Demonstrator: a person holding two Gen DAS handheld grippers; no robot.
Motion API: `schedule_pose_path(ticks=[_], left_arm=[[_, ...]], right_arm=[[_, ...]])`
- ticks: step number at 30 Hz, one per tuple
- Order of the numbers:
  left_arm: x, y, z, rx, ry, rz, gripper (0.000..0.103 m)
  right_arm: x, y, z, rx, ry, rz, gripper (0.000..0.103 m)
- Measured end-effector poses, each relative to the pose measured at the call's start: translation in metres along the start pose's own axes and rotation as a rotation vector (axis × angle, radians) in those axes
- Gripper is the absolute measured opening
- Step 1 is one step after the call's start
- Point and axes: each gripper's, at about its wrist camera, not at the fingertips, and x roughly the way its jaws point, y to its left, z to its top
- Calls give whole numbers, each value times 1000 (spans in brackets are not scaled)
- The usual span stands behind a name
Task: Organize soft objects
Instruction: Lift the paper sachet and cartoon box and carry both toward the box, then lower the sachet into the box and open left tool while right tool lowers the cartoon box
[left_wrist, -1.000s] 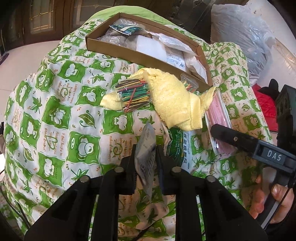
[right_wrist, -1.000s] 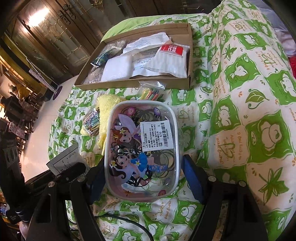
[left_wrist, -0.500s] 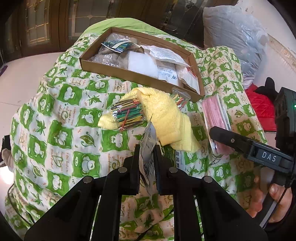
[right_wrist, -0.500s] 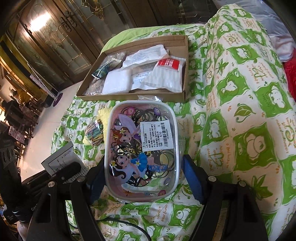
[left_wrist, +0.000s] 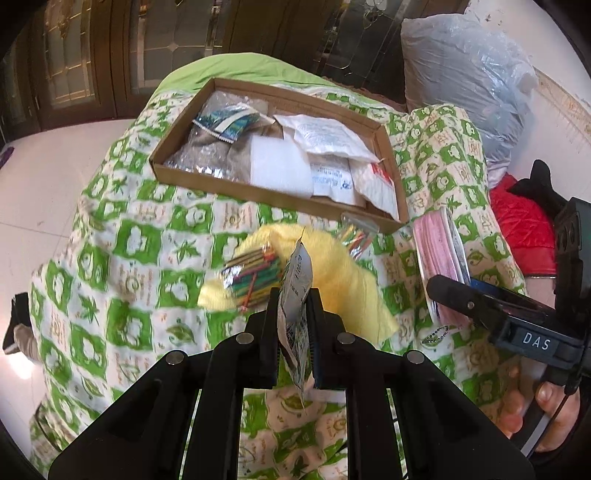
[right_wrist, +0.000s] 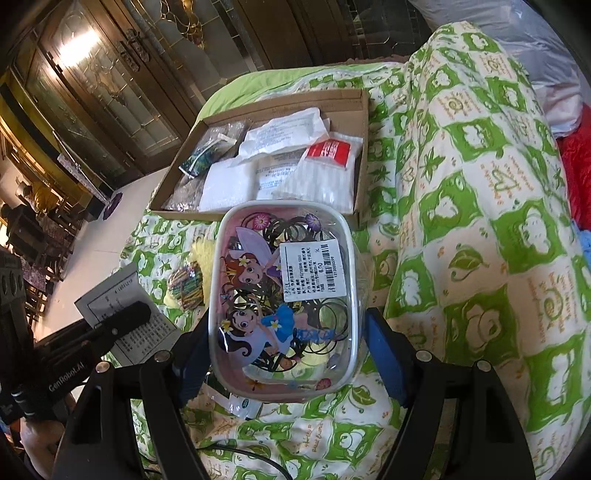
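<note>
A flat printed packet (left_wrist: 295, 295) stands edge-on at lower centre of the left wrist view, pinched between the narrowly closed fingers of the left gripper (left_wrist: 294, 321). At centre of the right wrist view, the right gripper (right_wrist: 282, 328) holds a clear plastic case of hair ties (right_wrist: 282, 299), cartoon fairies on its lid, clamped from both sides by blue-padded fingers (right_wrist: 384, 354).

Beyond both, in the upper half of each frame, an open cardboard box (left_wrist: 258, 194) on the green-and-white quilt (left_wrist: 129, 240) already contains several white and clear packets, so the sorting looks partly done. Apparently left to do: the two held items, plus a yellow towel (left_wrist: 340, 280) and a bundle of coloured sticks (left_wrist: 251, 282) lying just in front of the box.

Only the left view shows a second small bag of sticks (left_wrist: 356, 238) against the box wall and the case's pink side. Only the right view shows the packet's printed face (right_wrist: 122, 310) and the case lid.
</note>
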Motion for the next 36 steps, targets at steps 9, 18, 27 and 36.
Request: schedule_pose_path(ticks=[9,18,27,36], left_arm=[[6,-5,13,26,2,7,12],[12,-6,27,41,5,11,12],[16,-4,59,53,-14,22,12],[44,4,95,43,1,16,12]], right_arm=[[0,-4,16,1,-1,-8,77],[6,-8,31,2,4,-17,77],[11,-8,67,-4,-35,-33,77],[39,-9,103,-12,-35,-62,77]])
